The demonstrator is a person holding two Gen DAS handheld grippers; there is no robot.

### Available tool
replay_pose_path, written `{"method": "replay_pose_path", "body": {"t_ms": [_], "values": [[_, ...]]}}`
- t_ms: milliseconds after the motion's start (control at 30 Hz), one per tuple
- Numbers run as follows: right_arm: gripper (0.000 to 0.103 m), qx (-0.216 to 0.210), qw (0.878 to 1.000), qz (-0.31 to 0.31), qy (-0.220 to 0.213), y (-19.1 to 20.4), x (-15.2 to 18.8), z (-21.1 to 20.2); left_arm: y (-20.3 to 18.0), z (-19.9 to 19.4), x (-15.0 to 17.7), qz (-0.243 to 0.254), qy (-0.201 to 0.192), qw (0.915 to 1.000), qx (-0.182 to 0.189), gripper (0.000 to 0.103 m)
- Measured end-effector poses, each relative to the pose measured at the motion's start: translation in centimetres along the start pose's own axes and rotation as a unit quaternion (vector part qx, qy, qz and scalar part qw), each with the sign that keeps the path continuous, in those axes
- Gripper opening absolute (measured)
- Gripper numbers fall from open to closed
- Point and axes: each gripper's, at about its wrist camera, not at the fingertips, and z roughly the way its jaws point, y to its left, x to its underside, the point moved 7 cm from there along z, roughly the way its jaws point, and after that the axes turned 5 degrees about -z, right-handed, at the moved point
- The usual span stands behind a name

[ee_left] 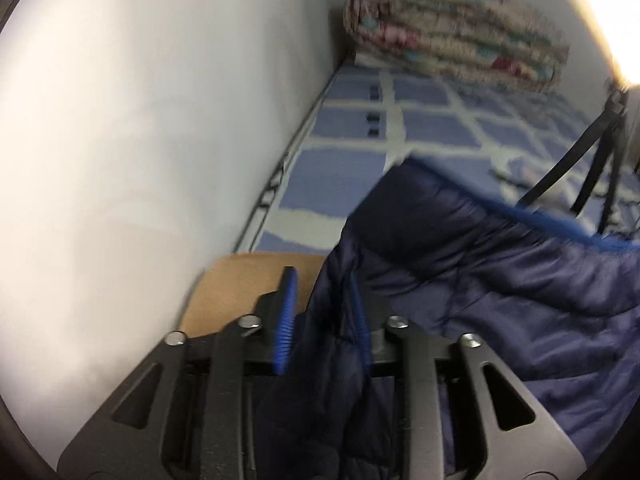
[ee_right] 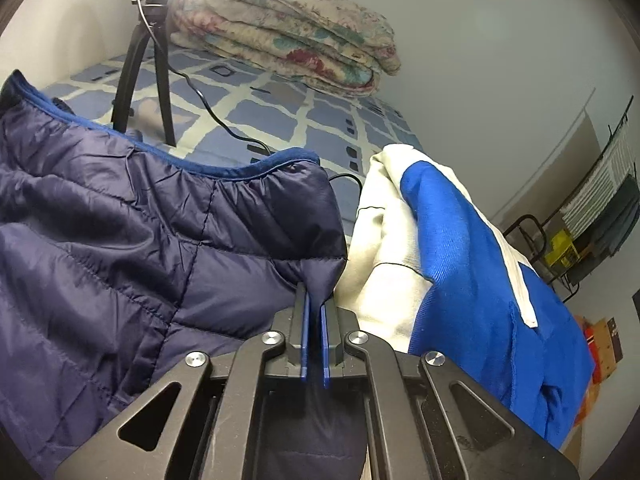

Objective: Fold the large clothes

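Observation:
A navy quilted puffer jacket with a bright blue trimmed edge hangs stretched between both grippers above the bed. My left gripper is shut on a bunched fold of the jacket at its left end. My right gripper is shut on a corner of the same jacket at its right end. The jacket's lower part is hidden below both views.
A bed with a blue and white checked sheet holds a folded floral quilt at its far end. A black tripod with a cable stands on the bed. A white and blue garment lies to the right. A white wall runs along the left.

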Motion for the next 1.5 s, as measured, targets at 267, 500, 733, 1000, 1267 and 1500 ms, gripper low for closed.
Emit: {"method": "replay_pose_path", "body": {"t_ms": [267,500,733,1000,1267,1500], "values": [[0.020,-0.094,0.993,0.052,-0.037,-1.0,2.6,-6.7,-7.3,-11.9,4.8,0.073,-0.017,0.9887,0.130,0.029],[0.028,-0.163,0.981,0.091,-0.059,-0.9,9.2,-14.7,-14.6,-18.1,14.8,0.155,0.003,0.9696,0.189,0.029],[0.063,-0.180,0.966,0.185,-0.029,-1.1,16.2,-17.2,-18.2,-16.2,20.5,0.206,0.016,0.9669,0.149,0.029],[0.074,-0.253,0.909,0.332,0.018,0.2,21.0,-14.8,-17.3,-14.7,21.9,0.183,0.042,0.9681,0.166,0.029],[0.078,-0.282,0.863,0.418,0.036,2.5,21.9,-14.0,-16.5,-19.0,21.9,0.164,0.011,0.9683,0.188,0.029],[0.080,-0.271,0.817,0.508,0.041,1.1,23.4,-13.3,-17.8,-18.2,22.9,0.160,0.025,0.9674,0.194,0.029]]}}
